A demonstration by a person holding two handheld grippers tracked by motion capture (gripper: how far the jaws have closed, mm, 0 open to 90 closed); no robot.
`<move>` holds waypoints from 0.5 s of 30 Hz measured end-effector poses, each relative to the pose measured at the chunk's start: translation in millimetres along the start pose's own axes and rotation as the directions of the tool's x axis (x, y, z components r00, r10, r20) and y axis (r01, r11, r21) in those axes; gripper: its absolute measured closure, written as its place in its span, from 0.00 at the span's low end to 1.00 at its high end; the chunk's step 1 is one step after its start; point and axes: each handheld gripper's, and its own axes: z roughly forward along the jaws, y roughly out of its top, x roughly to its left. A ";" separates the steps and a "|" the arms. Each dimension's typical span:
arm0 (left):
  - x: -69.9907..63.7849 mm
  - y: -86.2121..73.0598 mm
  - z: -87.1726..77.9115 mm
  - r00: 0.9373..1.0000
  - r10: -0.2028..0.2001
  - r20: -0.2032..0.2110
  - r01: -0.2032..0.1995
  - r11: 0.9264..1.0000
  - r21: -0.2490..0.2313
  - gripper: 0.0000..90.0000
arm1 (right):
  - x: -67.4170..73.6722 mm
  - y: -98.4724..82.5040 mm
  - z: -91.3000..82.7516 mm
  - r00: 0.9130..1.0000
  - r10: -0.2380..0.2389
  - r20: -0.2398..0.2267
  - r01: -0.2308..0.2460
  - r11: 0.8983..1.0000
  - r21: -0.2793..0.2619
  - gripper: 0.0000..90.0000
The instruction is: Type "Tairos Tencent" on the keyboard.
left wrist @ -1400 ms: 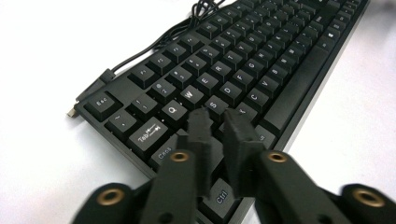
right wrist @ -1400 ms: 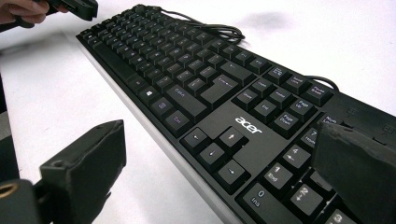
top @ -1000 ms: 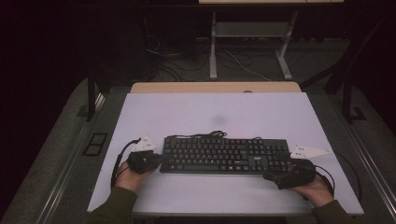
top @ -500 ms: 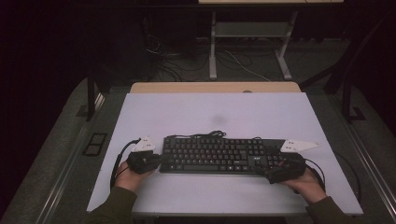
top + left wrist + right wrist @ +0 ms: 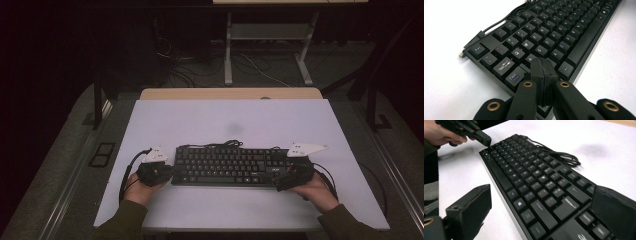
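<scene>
A black keyboard (image 5: 230, 165) lies flat near the front of the white table, its cable (image 5: 231, 144) coiled behind it. My left gripper (image 5: 170, 173) rests at the keyboard's left end. Seen from the left gripper view, this left gripper (image 5: 543, 72) is shut with nothing between its pads, its tip over the keys (image 5: 529, 45) near Caps Lock. My right gripper (image 5: 282, 179) is at the keyboard's right end. From the right gripper view, the right gripper (image 5: 541, 212) stands wide open, one jaw off the keyboard's (image 5: 536, 180) front edge and the other above its far side.
The white tabletop (image 5: 225, 120) stretches beyond the keyboard, with a faint dark smudge (image 5: 235, 126). A wooden table edge (image 5: 225, 93) and a metal frame (image 5: 229, 50) stand behind, with cables on the dark floor. The other hand and the left gripper (image 5: 482, 138) show far off in the right gripper view.
My right gripper has moved left, from beside the keyboard's right end to over it. The left gripper and the keyboard have stayed put.
</scene>
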 end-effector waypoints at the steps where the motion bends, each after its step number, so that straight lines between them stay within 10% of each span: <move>1: 0.2 0.0 0.4 1.000 0.004 0.001 -0.004 1.000 0.005 0.99 | 0.3 1.3 2.2 1.000 -0.005 -0.001 0.005 1.000 0.003 0.03; 15: 0.7 -0.4 3.9 1.000 0.016 -0.009 -0.016 1.000 0.020 0.99 | 5.7 15.3 25.6 0.999 -0.029 -0.036 0.030 0.999 0.023 0.03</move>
